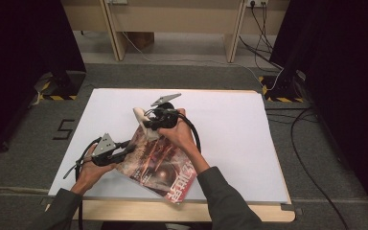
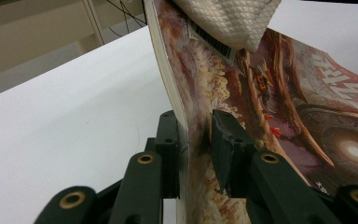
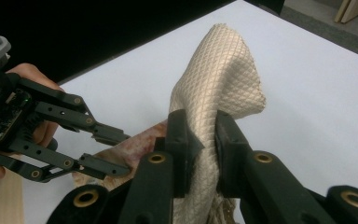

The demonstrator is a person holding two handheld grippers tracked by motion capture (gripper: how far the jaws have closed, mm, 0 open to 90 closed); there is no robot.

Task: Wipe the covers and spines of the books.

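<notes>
right tool (image 3: 200, 140) clamps cream cloth (image 3: 216, 79) | left tool (image 3: 114, 154) grips magazine (image 3: 135, 144)

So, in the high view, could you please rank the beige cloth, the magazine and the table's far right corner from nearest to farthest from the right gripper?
1. Beige cloth: pinched in the right gripper.
2. Magazine: directly beneath, toward the person.
3. Table's far right corner: far off at upper right.
</notes>
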